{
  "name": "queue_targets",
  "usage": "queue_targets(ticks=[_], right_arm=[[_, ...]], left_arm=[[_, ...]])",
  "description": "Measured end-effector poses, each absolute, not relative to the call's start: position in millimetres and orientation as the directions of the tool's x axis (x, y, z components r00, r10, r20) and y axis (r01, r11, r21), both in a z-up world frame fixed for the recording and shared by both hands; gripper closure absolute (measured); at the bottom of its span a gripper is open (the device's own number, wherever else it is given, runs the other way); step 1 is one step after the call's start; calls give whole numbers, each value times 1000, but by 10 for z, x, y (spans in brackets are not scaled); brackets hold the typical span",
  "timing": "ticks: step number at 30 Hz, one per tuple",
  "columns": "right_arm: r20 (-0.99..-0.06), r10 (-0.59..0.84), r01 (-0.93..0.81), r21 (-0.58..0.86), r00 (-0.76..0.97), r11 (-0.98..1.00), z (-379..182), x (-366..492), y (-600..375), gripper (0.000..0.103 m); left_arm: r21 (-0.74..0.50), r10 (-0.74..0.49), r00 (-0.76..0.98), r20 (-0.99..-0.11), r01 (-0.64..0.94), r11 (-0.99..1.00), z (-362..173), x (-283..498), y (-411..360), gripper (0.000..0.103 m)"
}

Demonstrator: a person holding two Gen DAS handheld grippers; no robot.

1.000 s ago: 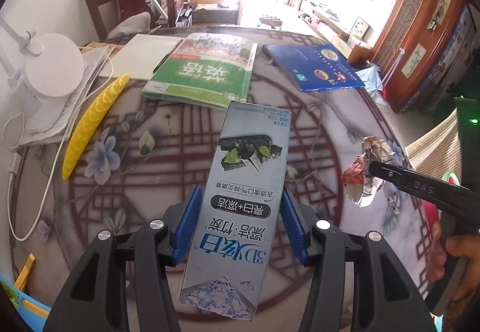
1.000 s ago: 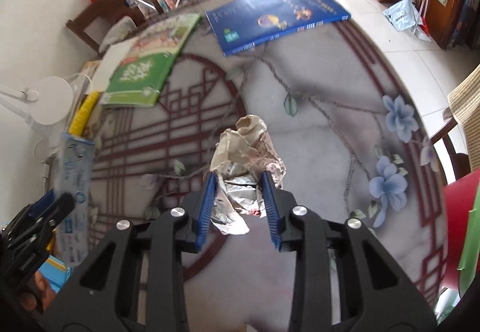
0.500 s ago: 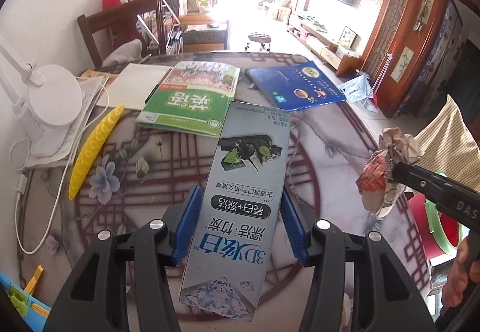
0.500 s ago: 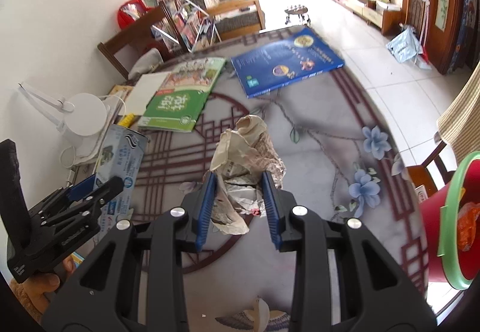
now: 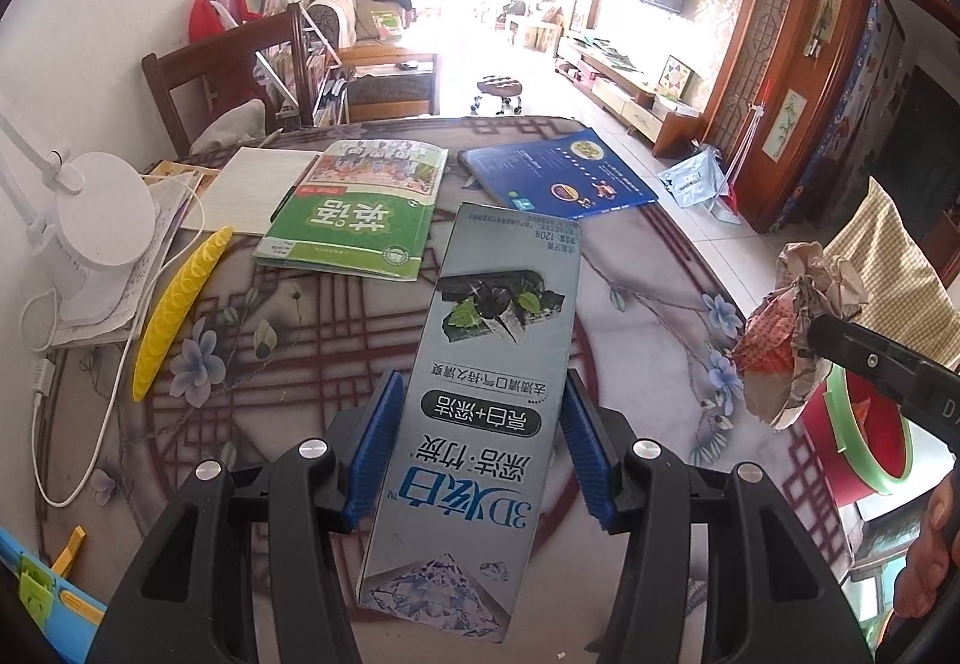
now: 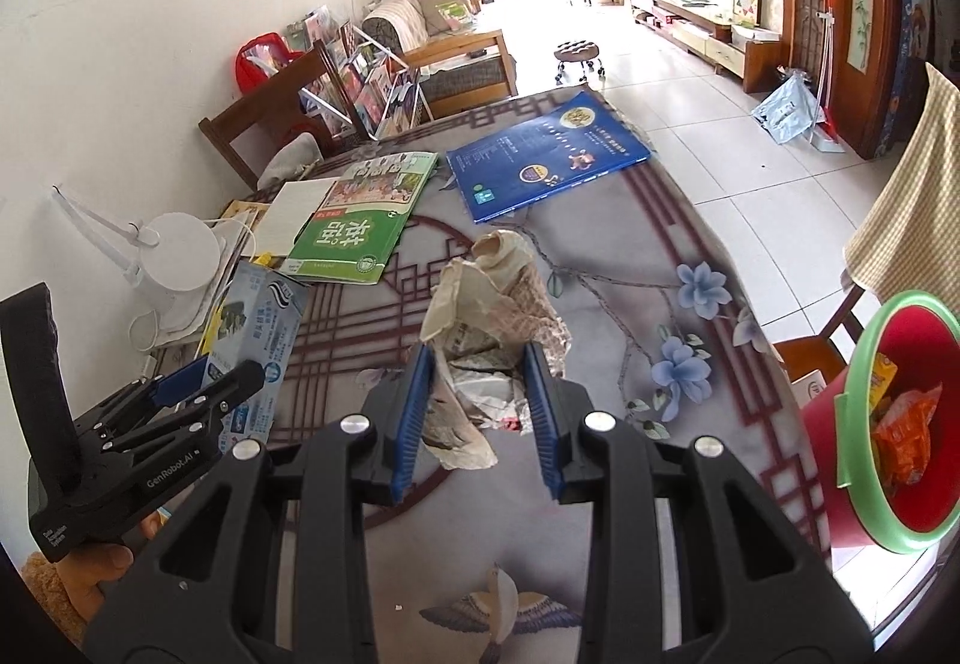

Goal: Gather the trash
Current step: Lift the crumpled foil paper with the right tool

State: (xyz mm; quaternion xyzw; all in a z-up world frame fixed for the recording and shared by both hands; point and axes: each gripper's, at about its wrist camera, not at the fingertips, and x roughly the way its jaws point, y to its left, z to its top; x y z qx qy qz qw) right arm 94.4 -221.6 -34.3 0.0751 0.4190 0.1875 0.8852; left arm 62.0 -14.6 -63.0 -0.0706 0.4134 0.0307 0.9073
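My left gripper (image 5: 477, 412) is shut on a long grey-blue toothpaste box (image 5: 492, 364) and holds it above the table; the box also shows in the right wrist view (image 6: 258, 328). My right gripper (image 6: 480, 388) is shut on a crumpled paper wad (image 6: 492, 328), lifted above the table near its right edge; the wad also shows in the left wrist view (image 5: 792, 328). A red bin with a green rim (image 6: 864, 424) stands off the table's right side, with orange wrappers (image 6: 903, 442) inside.
On the patterned table (image 5: 288, 364) lie a green book (image 5: 354, 220), a blue book (image 5: 558, 178), a white pad (image 5: 252, 187), a yellow ridged strip (image 5: 180, 304) and a white lamp (image 5: 102, 220) with its cord. A wooden chair (image 5: 228, 69) stands behind.
Both grippers have risen with their loads, showing more of the room. The right gripper with the wad has moved right, and the red bin has come further into view.
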Motion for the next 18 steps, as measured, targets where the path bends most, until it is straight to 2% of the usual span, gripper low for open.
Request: queue_targets(ticks=[18], right_arm=[[-711, 370, -222, 297, 598, 929, -312, 749, -2526, 71]], left_arm=[[-102, -19, 641, -768, -93, 990, -670, 515, -324, 53]])
